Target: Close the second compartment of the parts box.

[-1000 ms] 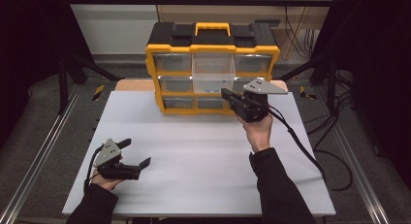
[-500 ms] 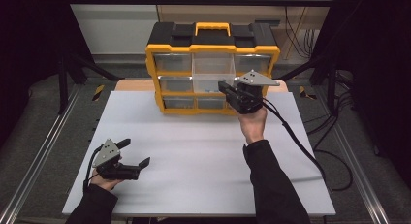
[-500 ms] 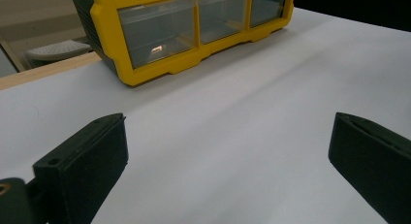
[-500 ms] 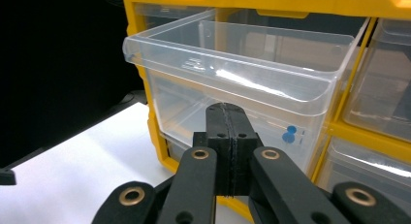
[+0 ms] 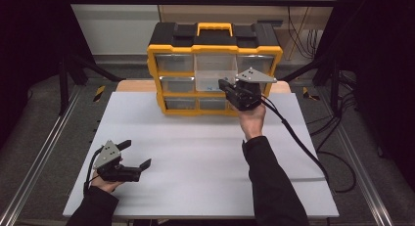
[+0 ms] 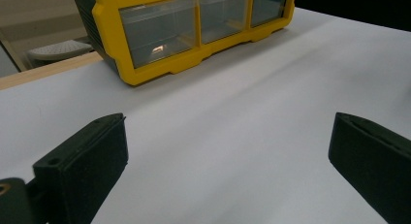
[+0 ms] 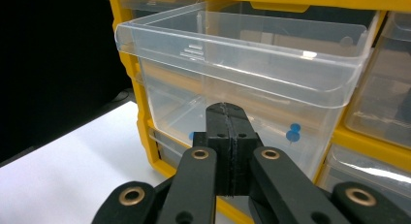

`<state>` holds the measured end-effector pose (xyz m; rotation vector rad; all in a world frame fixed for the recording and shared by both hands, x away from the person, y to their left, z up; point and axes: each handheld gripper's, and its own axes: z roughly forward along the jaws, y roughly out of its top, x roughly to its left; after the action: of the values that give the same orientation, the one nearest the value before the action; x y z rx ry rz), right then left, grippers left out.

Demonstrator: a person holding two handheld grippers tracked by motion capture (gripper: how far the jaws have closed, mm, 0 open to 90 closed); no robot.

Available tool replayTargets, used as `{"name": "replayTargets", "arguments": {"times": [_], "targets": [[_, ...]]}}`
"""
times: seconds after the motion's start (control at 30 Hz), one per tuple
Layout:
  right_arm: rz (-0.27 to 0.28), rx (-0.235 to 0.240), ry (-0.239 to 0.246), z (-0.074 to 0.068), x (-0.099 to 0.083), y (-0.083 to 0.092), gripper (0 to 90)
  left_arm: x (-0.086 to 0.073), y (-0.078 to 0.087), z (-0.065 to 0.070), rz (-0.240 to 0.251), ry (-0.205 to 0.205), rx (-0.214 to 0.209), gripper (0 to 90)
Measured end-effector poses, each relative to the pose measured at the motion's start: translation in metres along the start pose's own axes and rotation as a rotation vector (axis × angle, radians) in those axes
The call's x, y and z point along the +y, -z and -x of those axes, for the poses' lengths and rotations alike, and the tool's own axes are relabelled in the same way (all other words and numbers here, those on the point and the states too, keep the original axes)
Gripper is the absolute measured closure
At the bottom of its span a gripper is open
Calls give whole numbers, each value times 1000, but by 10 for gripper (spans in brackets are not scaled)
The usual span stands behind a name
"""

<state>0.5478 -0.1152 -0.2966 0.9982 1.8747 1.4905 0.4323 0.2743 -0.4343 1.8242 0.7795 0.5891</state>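
Against the two earlier high views, I found the right gripper [image 5: 229, 88] had travelled from the lower right of the yellow organiser [image 5: 214, 69] up and slightly left, to the front of the pulled-out clear drawer [image 5: 215, 75] in the middle column. The left gripper [image 5: 134, 155] had not shifted at the lower left of the white table [image 5: 195, 152].

I judged this as lining up to push the drawer shut.

In the right gripper view its jaws were pressed together with nothing between them, their tips [image 7: 228, 118] at the drawer's front wall [image 7: 232, 73], centre frame; contact could not be confirmed. Blue pushpins [image 7: 292, 132] lay inside (at least two visible through the wall).

The left gripper's jaws stood spread wide over bare table, holding nothing.
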Motion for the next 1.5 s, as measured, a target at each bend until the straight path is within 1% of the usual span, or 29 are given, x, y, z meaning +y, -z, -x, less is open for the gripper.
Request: {"name": "replayTargets", "arguments": {"times": [0.03, 0.07, 0.17, 0.2, 0.27, 0.37, 0.47, 0.57, 0.6, 0.63, 0.7, 0.83, 1.13, 1.27, 1.37, 1.5], "targets": [[-2, 8, 2, 1, 0, -1, 900, 0, 0, 0, 0, -1, -1, 3], [-4, 6, 9, 2, 0, -1, 900, 0, 0, 0, -1, -2, -2, 3], [-3, 3, 3, 4, 1, -4, 900, 0, 0, 0, -1, -1, 0, 3], [-1, 1, -9, 4, 2, -5, 900, 0, 0, 0, -1, 0, 0, 3], [-6, -1, 3, 6, 2, -7, 900, 0, 0, 0, -2, 0, 1, 3], [-4, -4, -7, 7, 3, -11, 900, 0, 0, 0, 0, 1, 1, 3], [-10, -2, 3, 9, 4, -14, 900, 0, 0, 0, 0, 2, 1, 3], [-7, -6, 1, 10, 5, -18, 900, 0, 1, -1, 0, 2, 1, 3], [-10, -7, 14, 11, 5, -19, 900, 0, 1, -1, 1, 2, 1, 3], [-11, -10, 7, 11, 6, -20, 900, 0, 1, -1, 2, 2, 1, 3], [-9, -12, 14, 13, 7, -22, 900, 0, 2, -1, 3, 5, 1, 3], [-9, -16, 4, 16, 9, -26, 900, -1, 2, -2, 2, 6, 4, 3], [-13, -30, 3, 24, 11, -32, 900, -2, 4, -1, 2, 7, 9, 3], [-17, -37, 8, 26, 12, -35, 900, -2, 5, -1, 4, 9, 11, 3], [-20, -44, 25, 27, 13, -37, 900, -1, 4, -1, 3, 5, 10, 3], [-18, -52, 23, 28, 14, -40, 900, -1, 3, 0, 2, 3, 5, 3]]}}
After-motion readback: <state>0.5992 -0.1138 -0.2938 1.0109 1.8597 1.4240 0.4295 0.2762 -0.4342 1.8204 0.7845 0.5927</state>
